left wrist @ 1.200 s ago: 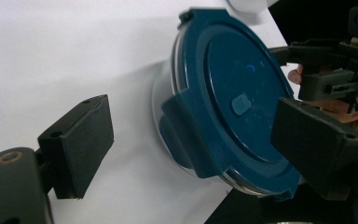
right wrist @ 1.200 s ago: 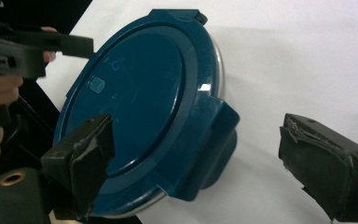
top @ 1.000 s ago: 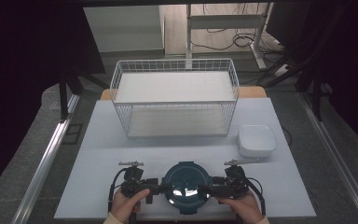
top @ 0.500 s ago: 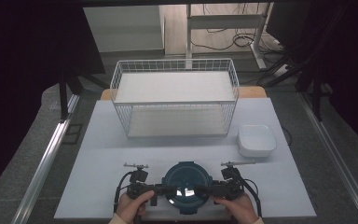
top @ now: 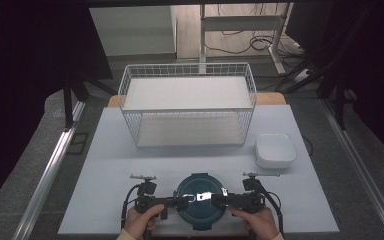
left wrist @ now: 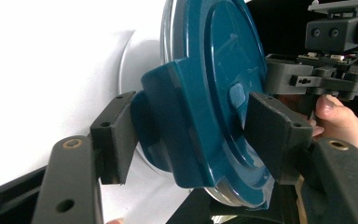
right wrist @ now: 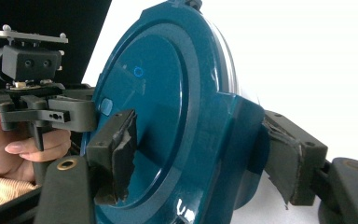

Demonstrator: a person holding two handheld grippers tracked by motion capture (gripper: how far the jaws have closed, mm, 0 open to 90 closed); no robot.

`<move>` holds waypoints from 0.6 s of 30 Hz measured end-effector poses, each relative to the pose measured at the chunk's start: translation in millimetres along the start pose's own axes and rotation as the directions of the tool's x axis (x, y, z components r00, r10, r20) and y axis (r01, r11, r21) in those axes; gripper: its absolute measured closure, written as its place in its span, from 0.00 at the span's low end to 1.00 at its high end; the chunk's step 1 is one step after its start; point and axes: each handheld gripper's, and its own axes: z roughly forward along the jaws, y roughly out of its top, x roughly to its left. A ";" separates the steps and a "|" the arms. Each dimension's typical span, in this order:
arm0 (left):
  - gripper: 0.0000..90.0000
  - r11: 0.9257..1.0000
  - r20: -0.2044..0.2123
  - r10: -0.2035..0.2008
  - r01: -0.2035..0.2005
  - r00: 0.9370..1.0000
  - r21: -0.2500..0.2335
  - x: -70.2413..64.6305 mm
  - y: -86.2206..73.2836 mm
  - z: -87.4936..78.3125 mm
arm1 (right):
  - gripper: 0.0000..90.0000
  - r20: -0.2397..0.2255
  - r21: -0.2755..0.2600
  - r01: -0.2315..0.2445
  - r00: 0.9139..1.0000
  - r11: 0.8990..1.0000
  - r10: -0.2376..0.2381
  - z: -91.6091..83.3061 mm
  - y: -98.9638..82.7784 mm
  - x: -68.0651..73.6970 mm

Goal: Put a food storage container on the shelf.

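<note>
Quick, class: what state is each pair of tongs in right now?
Left tongs: have just been closing, astride a side clasp of the blue lid; contact unclear.
Right tongs: have just been closing, astride the opposite clasp; contact unclear.

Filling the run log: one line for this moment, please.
left gripper: closing on lid clip | right gripper: closing on opposite clip | blue-lidded container: on table, near edge

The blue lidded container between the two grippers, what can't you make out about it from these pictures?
- Contents: lid covers them, all views.
- Container body: high view, hidden under lid; gripper views show a clear sliver of rim.
- Left gripper pad contact: jaws, just closing, straddle side latch; contact unclear.
- Right gripper: likewise at its latch.
</note>
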 end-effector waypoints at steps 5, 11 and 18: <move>0.43 1.000 -0.002 -0.004 0.004 1.000 -0.005 -0.8 0.0 -1.9 | 0.36 -0.003 -0.011 0.008 1.000 1.000 -0.008 -1.2 -0.4 0.8; 0.45 1.000 -0.018 0.006 -0.007 1.000 -0.025 -5.2 0.1 -6.2 | 0.39 -0.010 -0.033 0.014 1.000 0.999 -0.015 -3.1 -0.9 2.8; 0.48 0.999 -0.024 0.009 -0.010 1.000 -0.045 -8.5 0.0 -9.0 | 0.41 -0.016 -0.050 0.021 1.000 0.999 -0.022 -5.2 -1.2 4.2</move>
